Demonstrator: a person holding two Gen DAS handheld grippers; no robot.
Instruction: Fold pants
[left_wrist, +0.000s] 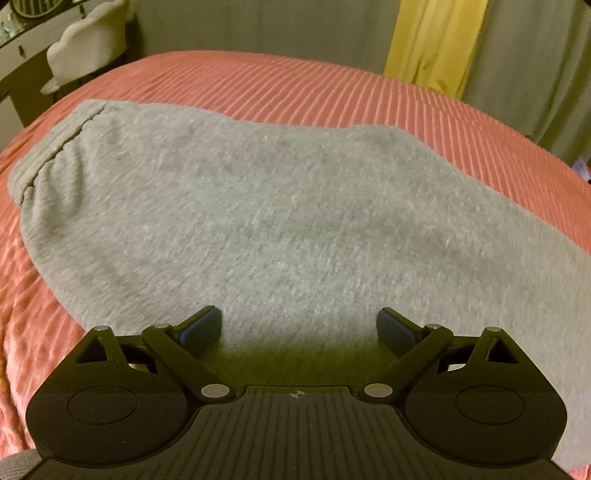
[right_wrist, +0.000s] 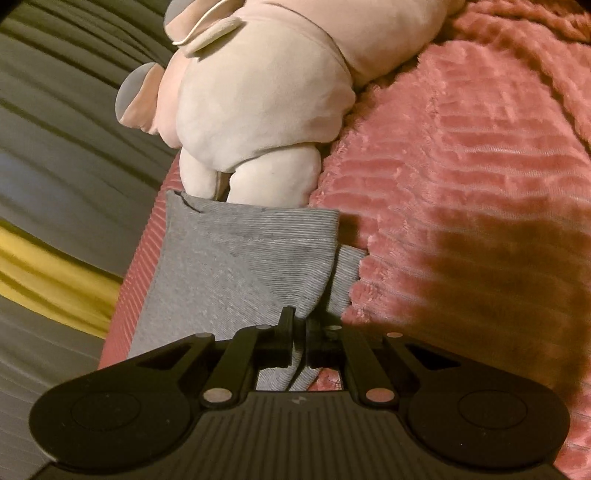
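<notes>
Grey sweatpants (left_wrist: 236, 206) lie spread across a pink ribbed bedspread (left_wrist: 295, 85), with the elastic waistband (left_wrist: 48, 155) at the left. My left gripper (left_wrist: 298, 326) hovers over the near part of the fabric, its jaws wide apart and nothing between them. In the right wrist view a grey pant leg (right_wrist: 229, 266) runs up to its ribbed cuff (right_wrist: 258, 225). My right gripper (right_wrist: 300, 325) is shut on the leg's right edge, a fold of grey cloth pinched between the pads.
A pale plush toy (right_wrist: 258, 103) lies on the bed just beyond the cuff. Grey curtains with a yellow strip (left_wrist: 436, 40) hang behind the bed. A cushioned seat (left_wrist: 85, 48) and dresser stand at the far left. The bed edge (right_wrist: 136, 280) runs left of the leg.
</notes>
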